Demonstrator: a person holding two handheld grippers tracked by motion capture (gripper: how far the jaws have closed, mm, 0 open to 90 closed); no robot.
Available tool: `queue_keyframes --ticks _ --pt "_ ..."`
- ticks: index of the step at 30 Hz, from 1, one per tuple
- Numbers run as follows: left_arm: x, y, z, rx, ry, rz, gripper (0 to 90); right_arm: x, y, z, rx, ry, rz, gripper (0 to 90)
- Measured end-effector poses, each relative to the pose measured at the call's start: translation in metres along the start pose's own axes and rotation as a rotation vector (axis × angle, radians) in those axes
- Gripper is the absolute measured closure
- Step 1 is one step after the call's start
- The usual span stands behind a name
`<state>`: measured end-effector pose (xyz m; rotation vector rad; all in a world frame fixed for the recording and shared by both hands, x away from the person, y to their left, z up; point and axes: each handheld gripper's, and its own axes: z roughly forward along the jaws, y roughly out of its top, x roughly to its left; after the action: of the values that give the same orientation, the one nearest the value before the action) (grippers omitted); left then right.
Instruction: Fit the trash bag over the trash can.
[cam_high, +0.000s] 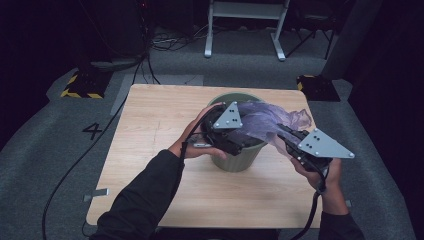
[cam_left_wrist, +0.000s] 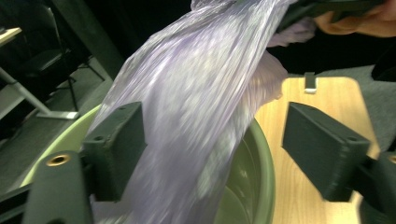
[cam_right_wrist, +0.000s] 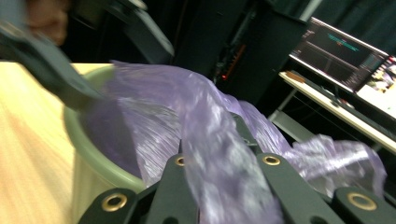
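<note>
1. Nearest to the person, the front part of the wooden table (cam_high: 150, 165) was bare, with lots of room to move. Both sleeves came in over its front edge.
2. The right gripper (cam_high: 286, 134) sat just past the bin's right side, above bare table. Its jaws were clenched on a bunched end of the purple plastic bag (cam_high: 265, 120). In the right gripper view the bag (cam_right_wrist: 219, 154) was squeezed tight between them.
3. The left gripper (cam_high: 239, 146) was over the near rim of the green bin (cam_high: 235, 162). Its jaws stood wide apart. In the left gripper view the bag (cam_left_wrist: 196, 107) ran between them and lay against one pad, but the other pad was well clear of it. The bag was not pinched there.
4. The bin (cam_left_wrist: 261, 177) stood upright near the middle of the table, a bit toward the far side. The bag stretched from inside it, over its right rim, up to the right gripper.
5. A loose part of the bag stuck out past the bin toward the far right corner.
6. The table's left side was open wood all the way to its edge.
7. Past the far edge lay grey floor (cam_high: 50, 135) with cables, then white table legs (cam_high: 210, 35) in the dark.
</note>
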<state>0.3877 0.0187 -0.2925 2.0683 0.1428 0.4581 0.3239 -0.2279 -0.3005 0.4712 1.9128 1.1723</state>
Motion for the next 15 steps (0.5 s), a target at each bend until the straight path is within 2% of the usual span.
queue_keyframes --ticks 1,2,3,5,6,7,8,9,10,11,15 --pt "-0.001 0.001 0.002 0.014 0.02 0.002 39.1 0.005 0.005 0.001 -0.001 0.02 -0.01 82.4" --pt "-0.001 0.001 0.003 0.026 0.037 0.009 44.3 0.006 0.006 0.002 -0.001 0.03 -0.016 80.9" --pt "-0.001 0.001 0.004 0.034 0.04 0.014 44.3 0.006 0.006 0.002 -0.001 0.03 -0.016 80.9" --pt "0.001 -0.001 0.004 0.051 0.062 0.02 59.0 0.01 0.009 0.002 -0.005 0.054 -0.029 76.2" --pt "0.004 -0.003 0.002 0.065 0.059 0.022 70.2 0.014 0.011 0.001 -0.01 0.062 -0.045 65.9" --pt "0.004 -0.003 0.002 0.065 0.059 0.022 74.0 0.014 0.011 0.001 -0.01 0.062 -0.045 65.9" --pt "0.005 -0.005 0.001 0.072 0.073 0.02 77.2 0.018 0.012 0.0 -0.014 0.067 -0.055 51.3" --pt "0.008 -0.009 -0.002 0.073 0.083 -0.003 78.4 0.019 0.011 -0.001 -0.014 0.069 -0.057 47.2" --pt "0.008 -0.009 -0.002 0.073 0.083 -0.003 79.3 0.019 0.011 -0.001 -0.014 0.069 -0.057 47.2" --pt "0.011 -0.013 -0.007 0.071 0.084 -0.025 80.3 0.022 0.009 -0.004 -0.012 0.066 -0.055 39.4" --pt "0.013 -0.022 -0.017 0.067 0.089 -0.032 81.1 0.021 0.002 -0.012 -0.02 0.081 -0.027 32.5"
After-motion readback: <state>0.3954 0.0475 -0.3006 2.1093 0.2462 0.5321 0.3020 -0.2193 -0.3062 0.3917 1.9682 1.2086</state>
